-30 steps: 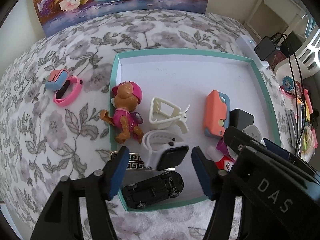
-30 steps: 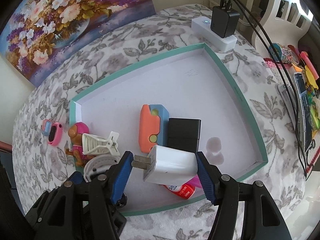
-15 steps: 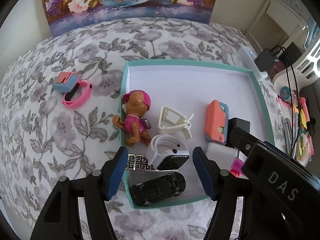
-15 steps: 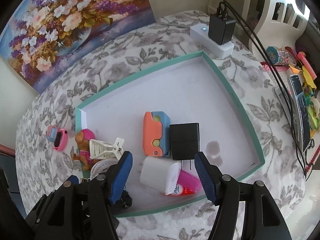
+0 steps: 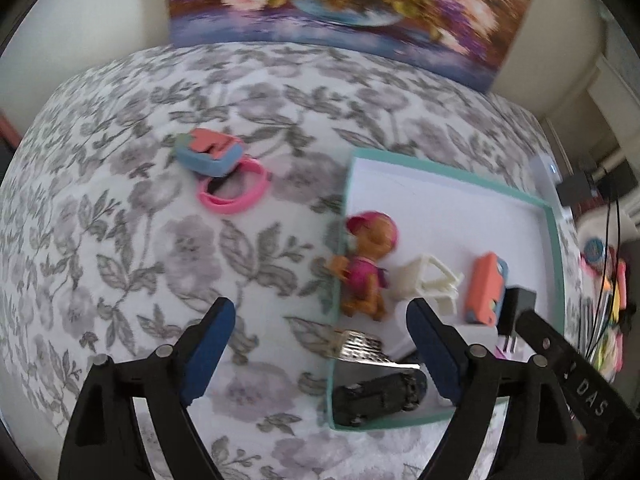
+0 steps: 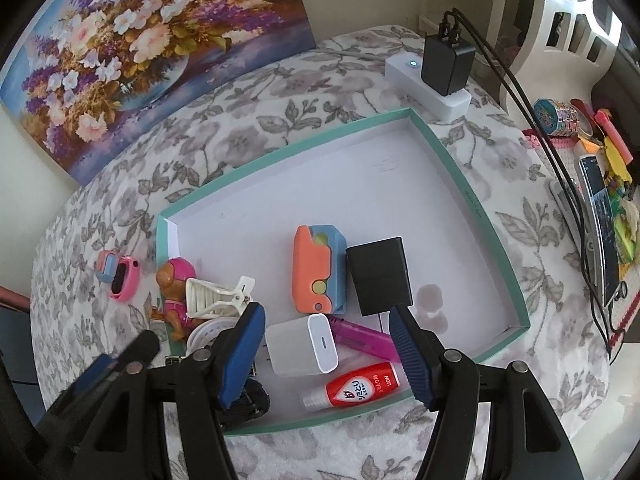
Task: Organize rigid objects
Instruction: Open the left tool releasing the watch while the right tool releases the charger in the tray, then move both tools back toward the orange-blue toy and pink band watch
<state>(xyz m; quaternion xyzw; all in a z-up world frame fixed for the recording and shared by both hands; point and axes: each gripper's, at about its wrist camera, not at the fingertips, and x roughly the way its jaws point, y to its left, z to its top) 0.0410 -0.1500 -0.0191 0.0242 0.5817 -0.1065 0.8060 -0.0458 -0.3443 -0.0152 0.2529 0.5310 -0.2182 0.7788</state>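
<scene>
Charger point(image 6: 302, 346) in tray point(image 6: 460, 168), watch point(image 6: 120, 274) outside

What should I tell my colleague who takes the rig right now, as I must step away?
Left gripper: open, empty, over the floral cloth beside the teal tray.
Right gripper: open, empty, above the white charger, which lies in the tray.
Done: pup figure, white clip, orange-blue toy, black adapter, red tube, toy car are in the tray.
Left: pink kids' watch lies outside on the cloth.

Floral bedspread point(image 6: 224, 140) carries teal tray point(image 6: 460, 176), pink watch point(image 6: 120, 276) (just beside), power strip point(image 6: 424, 84).
</scene>
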